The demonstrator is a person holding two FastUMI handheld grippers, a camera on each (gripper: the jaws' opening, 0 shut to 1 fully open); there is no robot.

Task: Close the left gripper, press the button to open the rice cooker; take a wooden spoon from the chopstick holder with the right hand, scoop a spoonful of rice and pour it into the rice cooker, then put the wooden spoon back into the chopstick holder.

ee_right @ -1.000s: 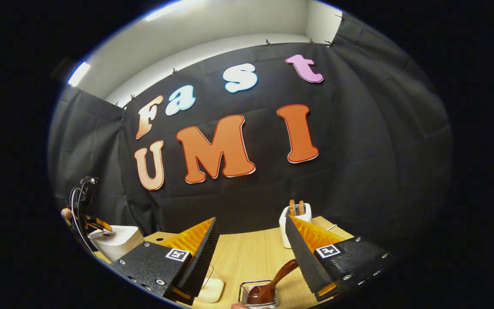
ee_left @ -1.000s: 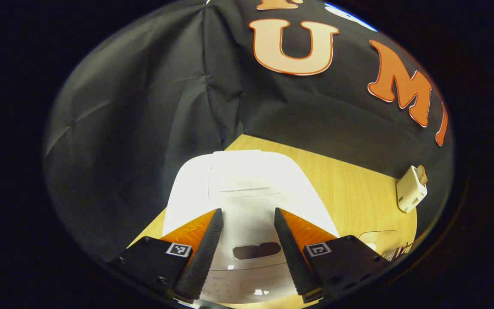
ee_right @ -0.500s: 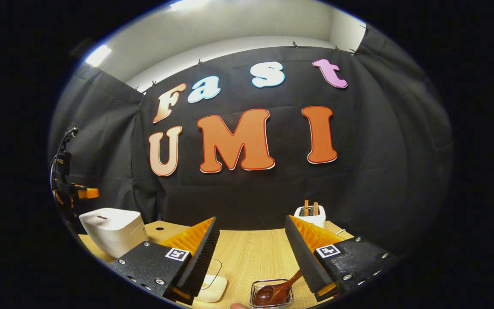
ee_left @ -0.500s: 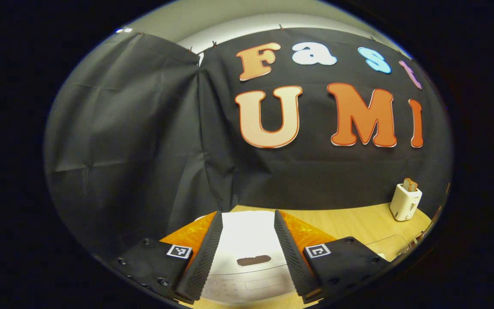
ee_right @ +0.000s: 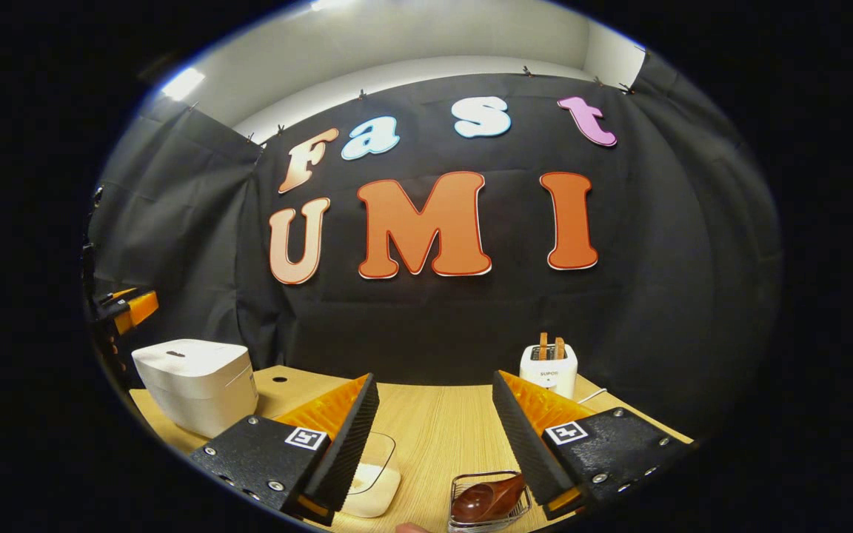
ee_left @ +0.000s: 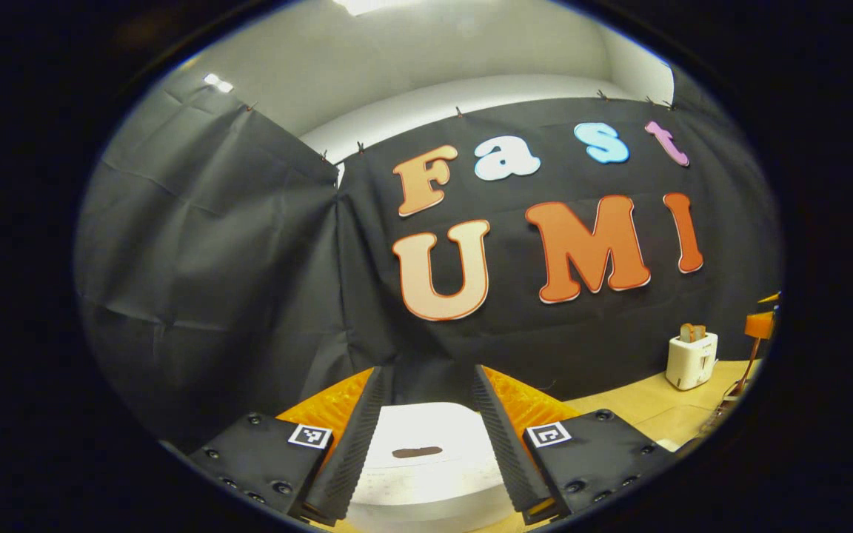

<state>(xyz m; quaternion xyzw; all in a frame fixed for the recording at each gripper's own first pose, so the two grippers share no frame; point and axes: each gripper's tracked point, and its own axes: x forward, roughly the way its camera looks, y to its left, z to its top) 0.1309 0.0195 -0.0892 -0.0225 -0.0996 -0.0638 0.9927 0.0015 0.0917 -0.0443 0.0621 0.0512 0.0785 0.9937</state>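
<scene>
Two grippers up, both with jaws spread and nothing between the fingers. Left gripper (ee_left: 424, 444) sits level just above the white rice cooker (ee_left: 426, 466), pointed at the back wall; the cooker's lid is down, dark slot on top visible between the fingers. From the right gripper view, the left gripper (ee_right: 124, 311) hangs above the cooker's (ee_right: 193, 381) far-left side, apart from it. Right gripper (ee_right: 434, 444) is held level over the wooden table (ee_right: 441, 429), aimed at the wall. Just below its fingers: wire chopstick holder (ee_right: 489, 503) with the wooden spoon (ee_right: 487, 501) lying in it, bowl end toward the left. Beside it, a clear-lidded container of rice (ee_right: 375, 481), partly hidden by a finger. White toaster (ee_right: 549, 369) at the back with two slices standing in its slots.
</scene>
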